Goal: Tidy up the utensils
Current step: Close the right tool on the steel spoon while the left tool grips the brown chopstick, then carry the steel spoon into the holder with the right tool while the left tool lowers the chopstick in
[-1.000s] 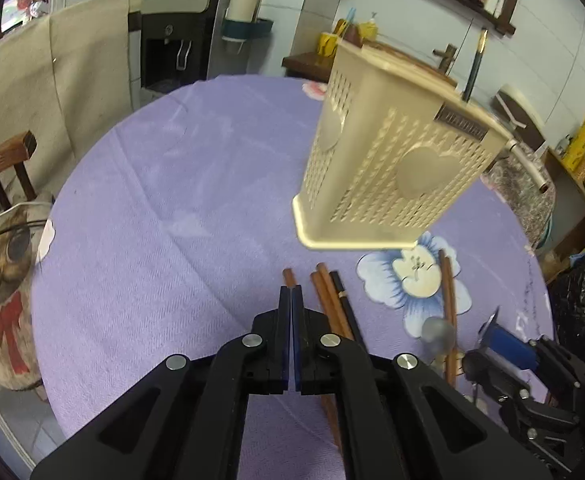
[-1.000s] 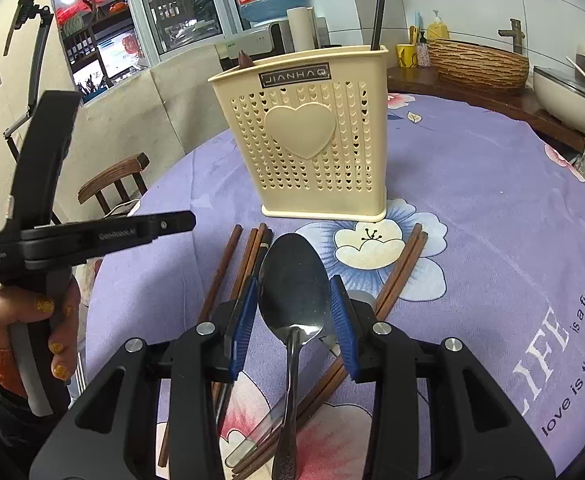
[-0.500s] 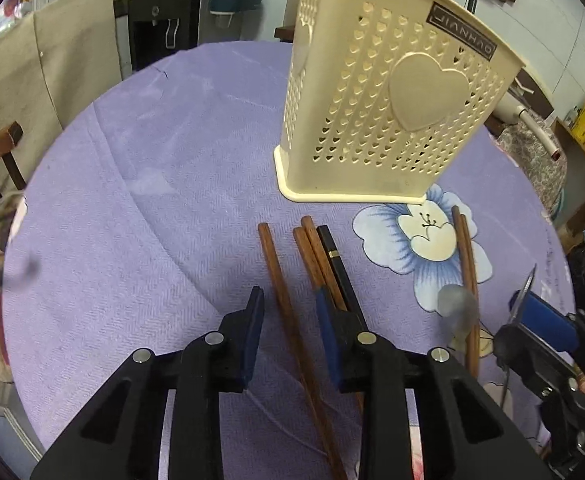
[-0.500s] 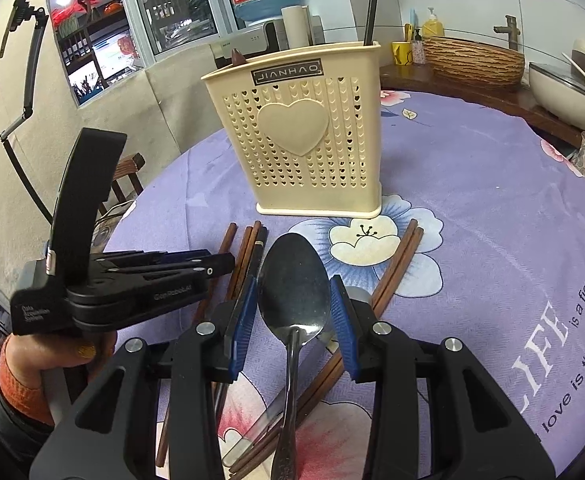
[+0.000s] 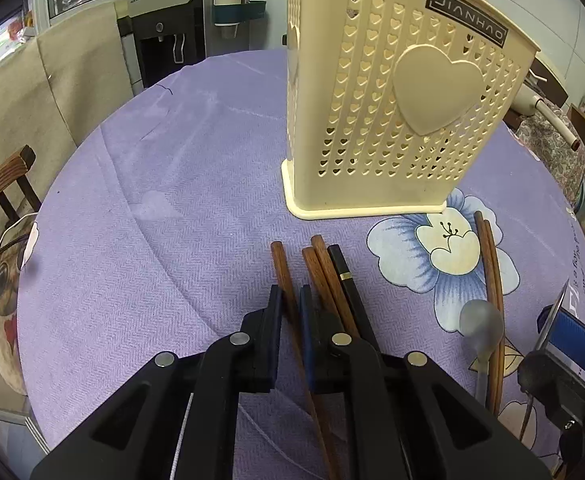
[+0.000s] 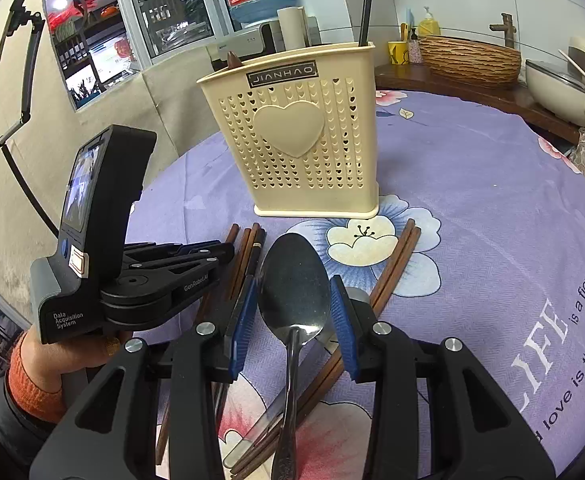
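Mostly the sorting remained: the holder (image 6: pixel 298 140) on the desk (image 5: pixel 152 208) held few utensils. The left gripper (image 5: pixel 290 312) had closed on one brown chopstick (image 5: pixel 282 268); the right gripper (image 6: pixel 294 316) clasped a spoon (image 6: pixel 294 284).

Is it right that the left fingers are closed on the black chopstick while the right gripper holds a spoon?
Not quite. The left wrist view shows the left gripper closed on a brown wooden chopstick; the black chopstick lies untouched beside it. The right gripper does hold the spoon.
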`<state>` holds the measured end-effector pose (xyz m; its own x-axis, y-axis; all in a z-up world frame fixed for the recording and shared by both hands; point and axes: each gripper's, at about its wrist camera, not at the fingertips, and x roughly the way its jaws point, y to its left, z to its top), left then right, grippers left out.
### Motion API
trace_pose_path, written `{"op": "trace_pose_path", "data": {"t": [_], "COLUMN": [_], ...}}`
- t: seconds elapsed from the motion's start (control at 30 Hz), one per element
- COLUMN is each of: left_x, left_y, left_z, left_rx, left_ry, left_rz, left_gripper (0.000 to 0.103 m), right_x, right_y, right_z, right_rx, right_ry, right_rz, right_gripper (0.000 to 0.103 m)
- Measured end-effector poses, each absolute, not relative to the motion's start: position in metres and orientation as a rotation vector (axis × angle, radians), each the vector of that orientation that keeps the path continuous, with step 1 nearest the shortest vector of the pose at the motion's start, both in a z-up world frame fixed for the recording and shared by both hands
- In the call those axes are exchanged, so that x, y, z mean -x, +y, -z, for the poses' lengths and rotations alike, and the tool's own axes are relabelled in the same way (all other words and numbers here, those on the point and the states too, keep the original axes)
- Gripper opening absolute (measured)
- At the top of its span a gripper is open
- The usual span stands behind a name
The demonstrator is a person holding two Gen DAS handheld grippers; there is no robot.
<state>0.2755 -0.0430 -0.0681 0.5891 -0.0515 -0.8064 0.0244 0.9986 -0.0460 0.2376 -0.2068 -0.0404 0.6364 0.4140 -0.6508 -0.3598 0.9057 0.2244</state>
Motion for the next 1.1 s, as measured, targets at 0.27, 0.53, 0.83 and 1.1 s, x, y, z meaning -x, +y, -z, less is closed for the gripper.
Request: {"op": "trace_pose_path", "data": {"t": [0.27, 0.53, 0.83, 1.1], "left_x": [-0.27, -0.231, -0.197, -0.187], "left_y": [-0.036, -0.025, -0.016, -0.01], "left_z": [0.049, -0.02, -0.066, -0.079], "left_rx": [0.087, 0.144, 0.165, 0.168], "left_ry": [0.886, 0.686, 0.541, 0.509], "left_rz": [0.086, 0.141, 0.142, 0.164], "left_gripper": [0.007, 0.007, 0.007, 0.007], "right_x": [-0.235, -0.228, -0.22, -0.22], "right_y": [-0.209, -0.214, -0.217, -0.217], "right_z": [0.034, 0.007, -0.016, -0.024], "right_rx": [-0.086, -0.099, -0.098, -0.104], "right_ry": [0.729, 0.667, 0.626, 0.619], "right_rz": [-0.449, -0.479, -0.497, -0.525], "right_gripper": [0.037, 0.037, 0.037, 0.037]}}
